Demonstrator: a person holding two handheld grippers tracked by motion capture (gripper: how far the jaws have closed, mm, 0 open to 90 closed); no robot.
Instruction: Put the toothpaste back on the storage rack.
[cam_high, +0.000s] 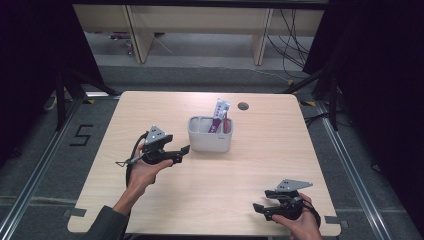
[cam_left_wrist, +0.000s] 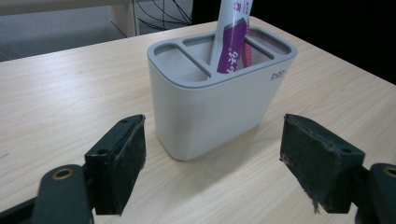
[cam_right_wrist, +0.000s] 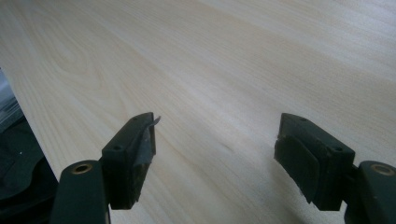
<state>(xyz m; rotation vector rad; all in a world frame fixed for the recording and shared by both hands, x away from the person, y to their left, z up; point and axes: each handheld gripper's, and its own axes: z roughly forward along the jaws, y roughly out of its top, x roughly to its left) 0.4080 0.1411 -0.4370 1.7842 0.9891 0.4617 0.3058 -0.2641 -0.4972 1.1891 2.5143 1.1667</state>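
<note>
A pale grey holder with several compartments stands upright near the middle of the wooden table. A purple and white tube sticks up out of its right part. My left gripper hovers just left of the holder, open, with nothing between its jaws. In the left gripper view the holder stands close ahead of my left gripper, and the tube leans in a middle slot. My right gripper is near the table's front right corner, open and empty; in its own view my right gripper looks over bare wood.
A round cable hole lies in the tabletop behind the holder. Dark curtains flank the table. A desk's wooden legs and loose cables are on the floor beyond the far edge.
</note>
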